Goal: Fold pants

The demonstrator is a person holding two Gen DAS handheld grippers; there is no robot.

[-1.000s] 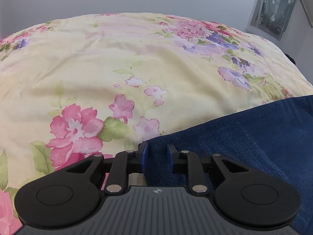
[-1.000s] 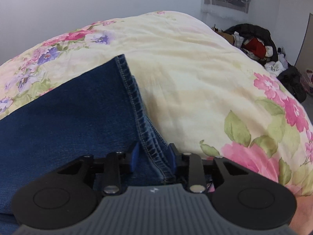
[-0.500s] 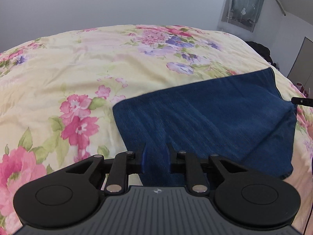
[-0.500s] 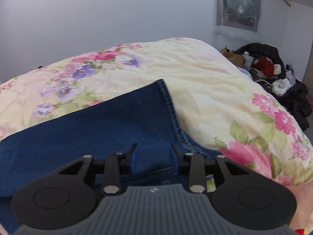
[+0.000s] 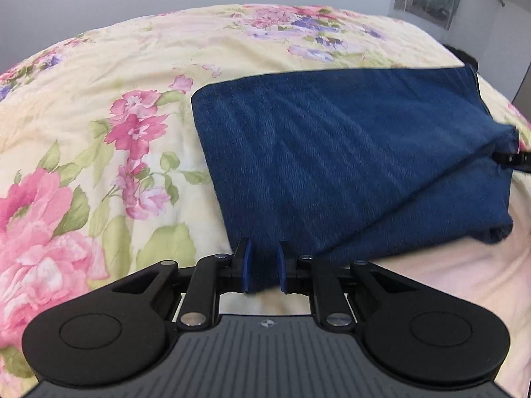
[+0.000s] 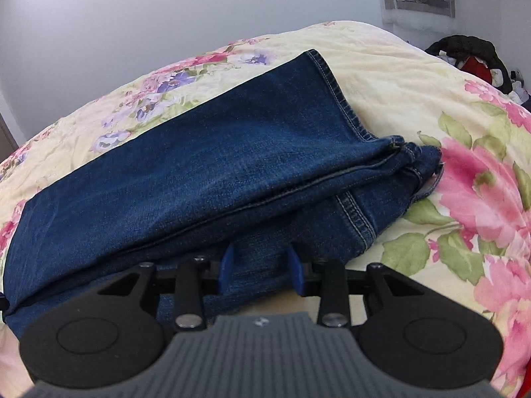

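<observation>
On the floral bed (image 5: 99,106), folded pants (image 5: 332,152) near the last fold.
Left gripper (image 5: 263,263) pinches the near denim edge; right gripper (image 6: 260,270) stands wider, grip unclear. Next, probably release and smooth.

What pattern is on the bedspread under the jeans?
Pale yellow bedspread with pink and purple flowers and green leaves, seen best in the left wrist view.
</observation>
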